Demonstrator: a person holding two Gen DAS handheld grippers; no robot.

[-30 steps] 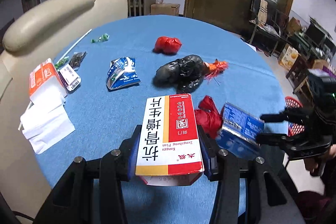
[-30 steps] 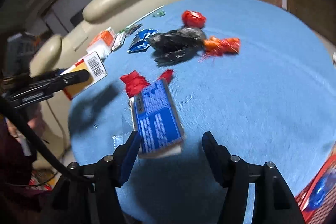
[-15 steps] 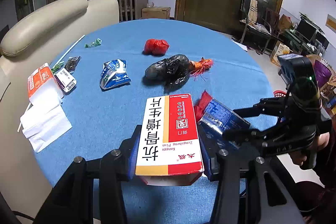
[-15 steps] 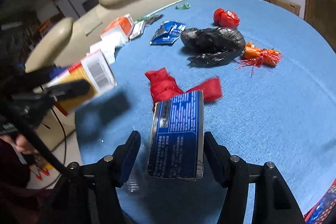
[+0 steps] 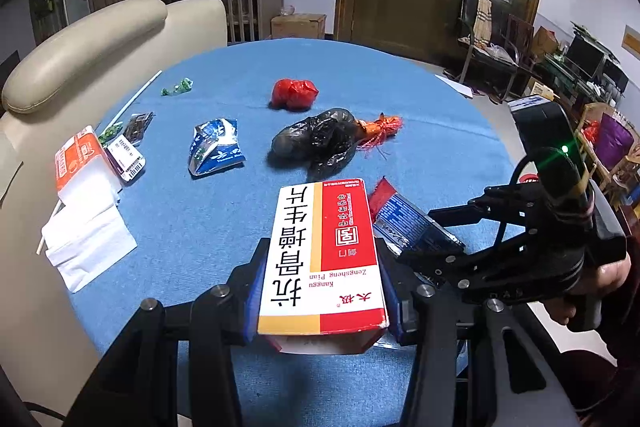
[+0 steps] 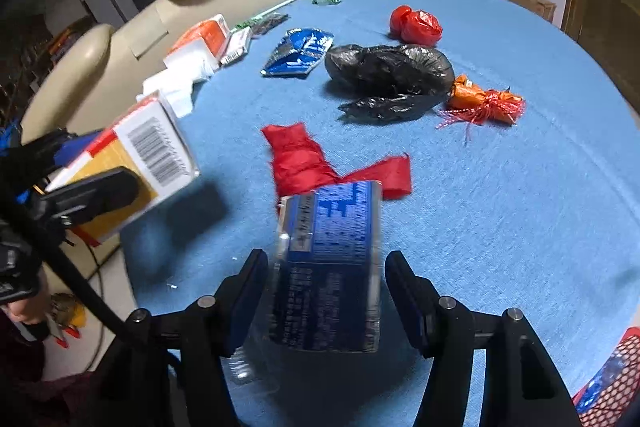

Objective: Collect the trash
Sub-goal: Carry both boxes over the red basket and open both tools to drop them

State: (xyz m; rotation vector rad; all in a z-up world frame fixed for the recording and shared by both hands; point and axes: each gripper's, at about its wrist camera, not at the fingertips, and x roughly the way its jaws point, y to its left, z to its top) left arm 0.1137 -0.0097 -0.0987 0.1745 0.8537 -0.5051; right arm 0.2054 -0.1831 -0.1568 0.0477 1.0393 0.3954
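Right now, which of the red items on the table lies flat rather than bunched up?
The red wrapper beside the blue packet: it lies flat. The red bag beyond the black bag is balled up.

A round blue worktop (image 5: 440,115) fills mid-frame. Centre: black bag (image 5: 320,143), red bag (image 5: 294,93), blue wrapper (image 5: 216,151). Left edge: white tissues (image 5: 86,243).
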